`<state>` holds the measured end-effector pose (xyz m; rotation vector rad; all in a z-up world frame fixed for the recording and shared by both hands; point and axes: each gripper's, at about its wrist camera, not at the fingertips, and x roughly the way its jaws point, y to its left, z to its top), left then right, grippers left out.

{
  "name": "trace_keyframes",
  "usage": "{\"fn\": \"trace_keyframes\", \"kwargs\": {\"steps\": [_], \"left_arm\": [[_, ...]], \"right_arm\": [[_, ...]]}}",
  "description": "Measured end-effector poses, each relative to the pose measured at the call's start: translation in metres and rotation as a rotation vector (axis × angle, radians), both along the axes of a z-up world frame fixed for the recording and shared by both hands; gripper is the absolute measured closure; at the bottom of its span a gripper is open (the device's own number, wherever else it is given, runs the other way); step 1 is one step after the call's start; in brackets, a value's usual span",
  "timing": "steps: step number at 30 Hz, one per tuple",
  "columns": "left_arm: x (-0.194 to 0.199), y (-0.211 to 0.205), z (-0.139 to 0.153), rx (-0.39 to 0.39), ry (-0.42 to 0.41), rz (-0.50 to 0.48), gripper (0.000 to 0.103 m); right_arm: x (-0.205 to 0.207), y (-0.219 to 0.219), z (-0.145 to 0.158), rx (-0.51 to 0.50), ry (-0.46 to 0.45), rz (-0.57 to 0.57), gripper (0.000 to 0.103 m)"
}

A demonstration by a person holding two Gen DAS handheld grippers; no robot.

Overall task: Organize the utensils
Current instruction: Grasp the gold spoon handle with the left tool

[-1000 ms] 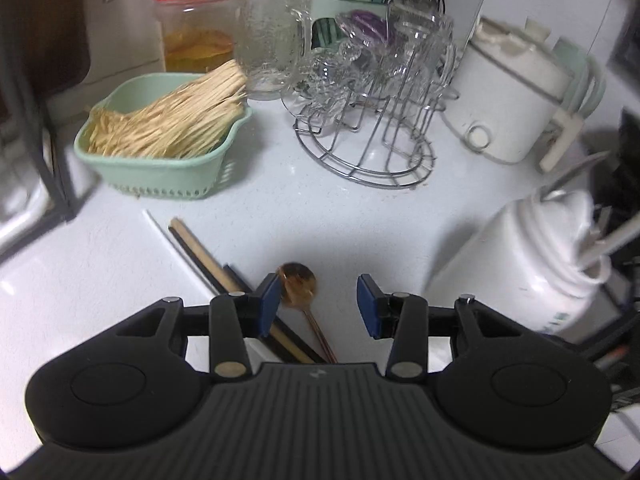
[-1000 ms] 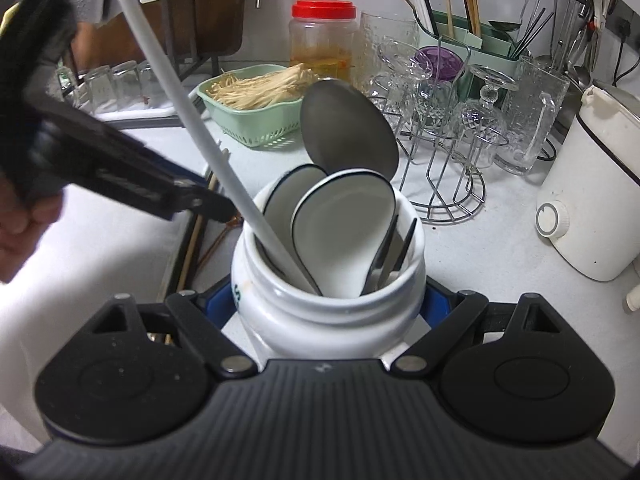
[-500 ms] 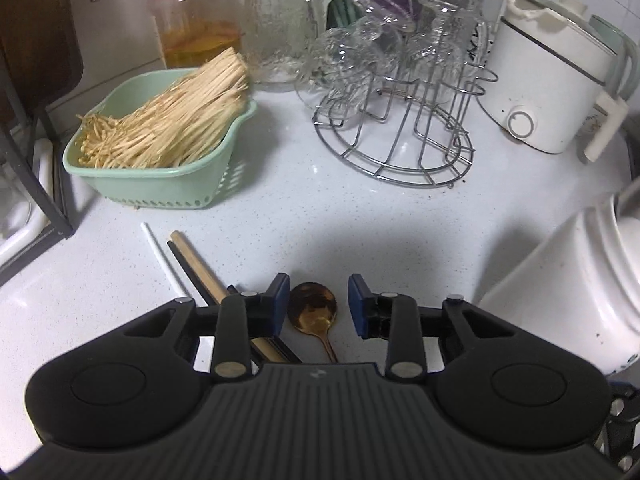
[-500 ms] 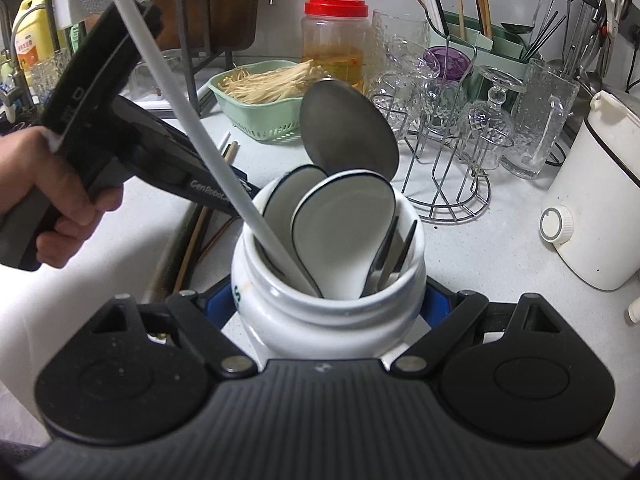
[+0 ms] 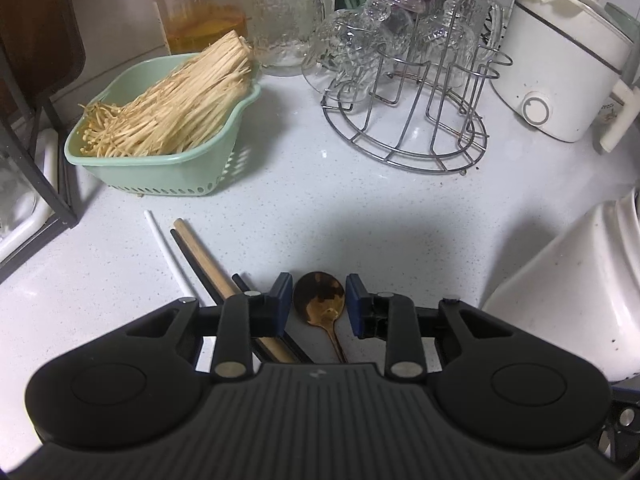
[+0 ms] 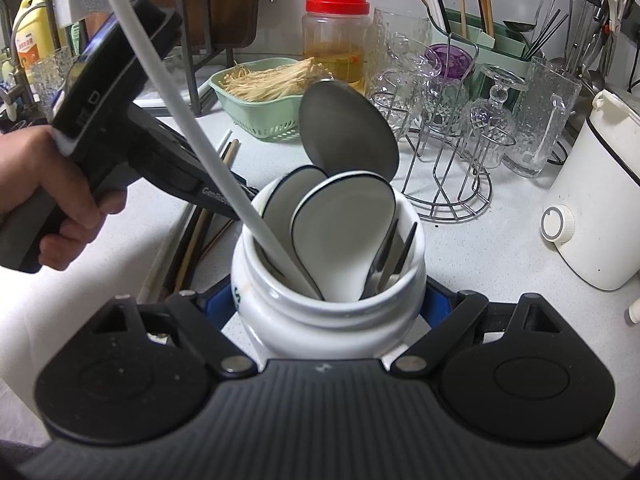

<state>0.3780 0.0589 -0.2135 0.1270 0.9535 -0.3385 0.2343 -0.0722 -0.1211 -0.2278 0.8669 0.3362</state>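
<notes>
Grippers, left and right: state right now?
Left gripper: open, jaws just closing around the gold metal spoon on the counter, pads not yet touching.
Right gripper: shut on the white ceramic utensil jar.

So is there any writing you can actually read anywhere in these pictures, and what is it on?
"GenRobo", cut off behind a white stick: side of the left gripper.
Green mark on the white jar: only an edge shows, unreadable.
Red and white label on the yellow bottle: too small to read.
Nothing else legible.
</notes>
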Motion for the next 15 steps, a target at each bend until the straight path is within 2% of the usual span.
{"fn": "trace_keyframes", "kwargs": {"steps": [7,15], "left_arm": [[-0.003,0.002,0.006,-0.014,0.019,0.019,0.07],[-0.02,0.013,0.037,-0.057,-0.02,0.078,0.07]], "right_arm": [[0.0,0.001,0.0,0.001,-0.001,-0.005,0.011],[-0.001,0.002,0.0,0.002,-0.007,-0.018,0.011]]}}
